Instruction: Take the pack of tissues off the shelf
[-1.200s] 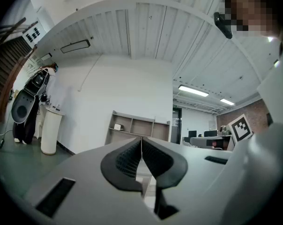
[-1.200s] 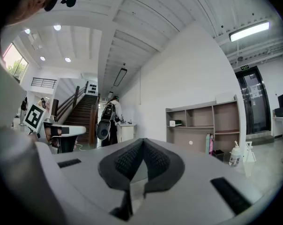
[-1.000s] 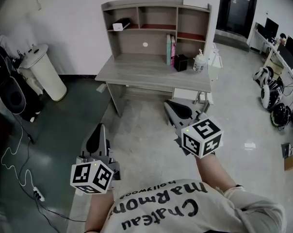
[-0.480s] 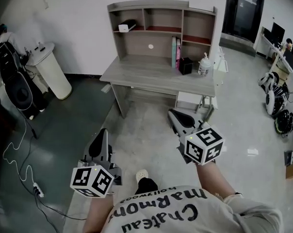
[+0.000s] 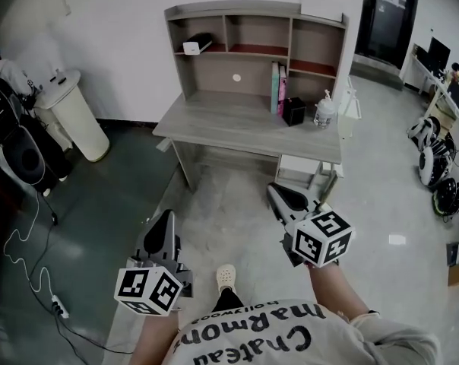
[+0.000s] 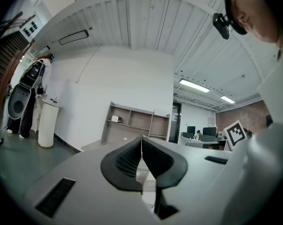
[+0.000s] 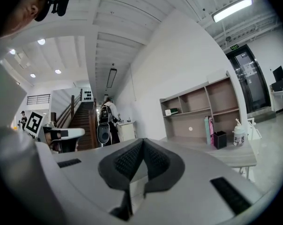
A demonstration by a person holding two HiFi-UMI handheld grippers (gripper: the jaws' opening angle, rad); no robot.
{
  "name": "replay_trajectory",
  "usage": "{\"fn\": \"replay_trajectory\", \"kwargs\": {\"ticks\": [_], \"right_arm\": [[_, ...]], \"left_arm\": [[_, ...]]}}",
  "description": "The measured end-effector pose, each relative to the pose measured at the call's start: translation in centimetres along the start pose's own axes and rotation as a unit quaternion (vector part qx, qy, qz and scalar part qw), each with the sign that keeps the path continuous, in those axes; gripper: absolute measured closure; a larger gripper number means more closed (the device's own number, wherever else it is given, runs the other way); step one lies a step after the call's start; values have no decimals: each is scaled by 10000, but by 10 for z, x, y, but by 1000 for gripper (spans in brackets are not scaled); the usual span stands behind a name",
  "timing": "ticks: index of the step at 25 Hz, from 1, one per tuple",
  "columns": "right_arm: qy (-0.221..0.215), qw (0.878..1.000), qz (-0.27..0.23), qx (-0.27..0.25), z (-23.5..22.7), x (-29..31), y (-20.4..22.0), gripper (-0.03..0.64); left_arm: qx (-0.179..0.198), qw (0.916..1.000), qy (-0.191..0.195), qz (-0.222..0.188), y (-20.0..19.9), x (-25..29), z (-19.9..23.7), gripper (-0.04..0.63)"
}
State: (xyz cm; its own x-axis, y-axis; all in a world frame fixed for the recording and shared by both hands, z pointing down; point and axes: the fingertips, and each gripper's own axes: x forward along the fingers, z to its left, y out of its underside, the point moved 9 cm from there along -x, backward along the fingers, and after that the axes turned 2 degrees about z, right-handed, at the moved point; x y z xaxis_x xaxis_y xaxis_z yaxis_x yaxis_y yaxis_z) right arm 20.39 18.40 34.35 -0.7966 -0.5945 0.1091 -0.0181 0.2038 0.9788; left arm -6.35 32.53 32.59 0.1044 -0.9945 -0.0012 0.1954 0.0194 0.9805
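Left gripper (image 5: pixel 166 217) and right gripper (image 5: pixel 275 191), jaws together and empty, well short of the shelf (image 5: pixel 245 10).
Grey wood-grain shelf with square bays; a small white boxy tissue pack (image 5: pixel 191 48) lies flat in its top-left bay, long axis too small to tell. Ribbed dark pads (image 6: pixel 126 159) meet.

A grey wooden desk (image 5: pixel 237 124) stands at the far side of the scene, with a shelf unit (image 5: pixel 245 8) rising from its far edge. A white pack of tissues (image 5: pixel 191 48) lies in the upper left compartment of that unit. On the right part of the desktop, two upright books (image 5: pixel 278 87), a black box (image 5: pixel 293 111) and a pump bottle (image 5: pixel 324 112) stand side by side.
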Motion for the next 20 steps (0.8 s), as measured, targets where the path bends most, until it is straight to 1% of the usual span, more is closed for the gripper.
{"fn": "replay_trajectory", "kwargs": {"ticks": [3,7,12,16,20], "right_arm": [[118,9997,200,76,-17,12,9,611],[218,9990,373,144,-35,32,13,611],[367,9980,501,100,-57,66,7,611],[454,9976,500,179,-73,99,-9,611],[580,9975,373,166,-90,135,-28,611]], "left_arm": [[-59,10000,35,48,1,23,9,577],[-189,9993,217,246,7,56,20,577],[-283,9984,424,237,1,111,43,577],[-281,9974,602,265,-14,156,63,577],[-283,9971,664,226,-29,196,89,577]]}}
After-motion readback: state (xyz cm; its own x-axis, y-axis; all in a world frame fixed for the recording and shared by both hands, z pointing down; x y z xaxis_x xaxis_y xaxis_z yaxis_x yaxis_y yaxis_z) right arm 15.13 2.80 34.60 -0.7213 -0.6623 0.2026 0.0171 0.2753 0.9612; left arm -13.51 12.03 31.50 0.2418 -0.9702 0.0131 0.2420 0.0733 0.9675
